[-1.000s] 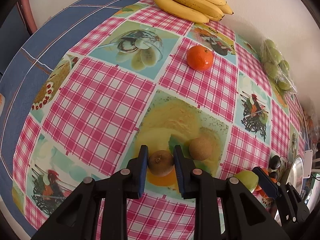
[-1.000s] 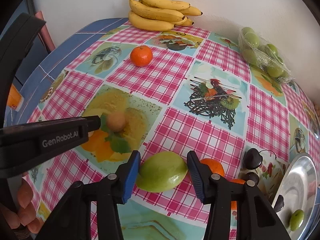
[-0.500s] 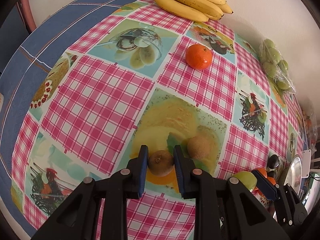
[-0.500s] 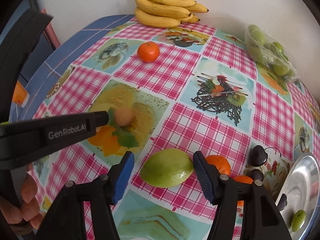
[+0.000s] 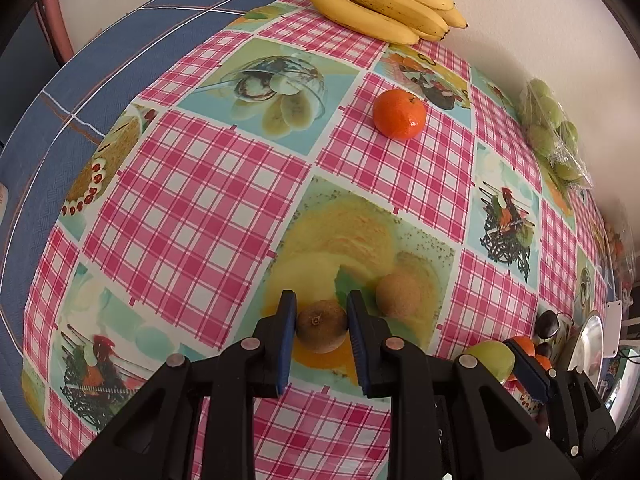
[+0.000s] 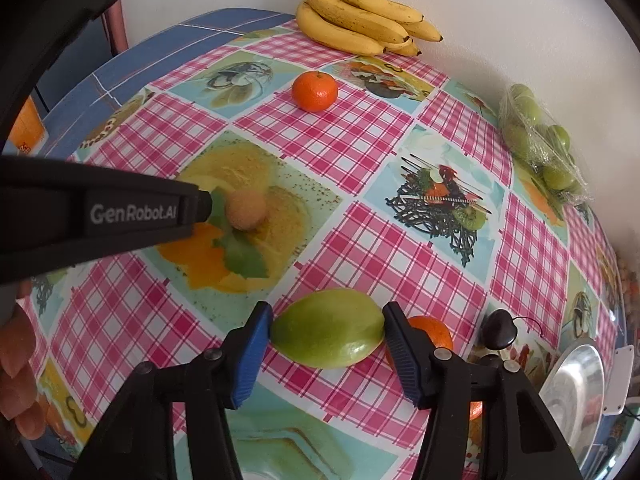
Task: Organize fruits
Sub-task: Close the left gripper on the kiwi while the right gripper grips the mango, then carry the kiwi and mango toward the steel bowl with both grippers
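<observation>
My left gripper (image 5: 321, 332) is shut on a brown kiwi (image 5: 321, 331), held just above the tablecloth. A second kiwi (image 5: 398, 295) lies just to its right; it also shows in the right wrist view (image 6: 245, 210). My right gripper (image 6: 329, 330) is shut on a large green fruit (image 6: 328, 328), also seen at the lower right of the left wrist view (image 5: 491, 358). A tangerine (image 5: 399, 114) lies further back. A bunch of bananas (image 5: 384, 0) lies at the far edge by the wall.
A bag of green fruits (image 6: 540, 144) lies at the right by the wall. More tangerines (image 6: 434, 332) and dark plums (image 6: 499, 328) sit right of my right gripper, next to a metal plate (image 6: 576, 380). The left gripper's arm (image 6: 92, 216) crosses the right wrist view.
Both grippers have lifted slightly with their fruits. The right gripper has moved back and a little to the left with the green fruit.
</observation>
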Demonstrator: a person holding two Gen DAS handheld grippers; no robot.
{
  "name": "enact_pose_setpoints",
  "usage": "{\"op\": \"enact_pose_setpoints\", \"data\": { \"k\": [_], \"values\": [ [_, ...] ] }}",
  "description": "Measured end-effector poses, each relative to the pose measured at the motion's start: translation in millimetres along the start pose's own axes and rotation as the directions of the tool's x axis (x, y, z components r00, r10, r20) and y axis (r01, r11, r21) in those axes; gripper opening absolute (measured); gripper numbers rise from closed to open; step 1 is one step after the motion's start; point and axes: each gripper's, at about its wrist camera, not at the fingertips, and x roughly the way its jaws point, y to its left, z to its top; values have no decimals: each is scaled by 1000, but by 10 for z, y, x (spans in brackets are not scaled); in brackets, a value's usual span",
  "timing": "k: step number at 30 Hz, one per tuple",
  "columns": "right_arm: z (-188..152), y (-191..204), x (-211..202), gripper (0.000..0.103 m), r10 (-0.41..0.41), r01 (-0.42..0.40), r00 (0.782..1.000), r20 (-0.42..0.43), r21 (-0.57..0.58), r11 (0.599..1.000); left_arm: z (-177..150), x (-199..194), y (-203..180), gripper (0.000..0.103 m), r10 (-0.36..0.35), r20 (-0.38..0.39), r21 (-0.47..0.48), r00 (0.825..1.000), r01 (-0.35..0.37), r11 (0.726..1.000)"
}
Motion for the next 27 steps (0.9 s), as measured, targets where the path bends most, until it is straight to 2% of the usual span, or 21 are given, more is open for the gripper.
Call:
{"op": "enact_pose_setpoints", "data": {
  "k": [10,16,23,27],
  "values": [
    [36,-126,-150,60,66,-68,998,23,105,992,17,-171,20,27,-9,43,-16,999,10,1000],
    [32,-275,-314,60,144,-146,989,29,238,960,43,-374,8,27,0,95,-9,995,1,1000],
    [-8,-424,-464,60,181,-185,983,43,344,921,50,-500,-43,27,19,125,2,992,-19,1000],
    [-28,-489,-525,60,160,-165,986,43,360,918,47,-544,-100,27,33,137,13,990,-35,999]
  ]
}}
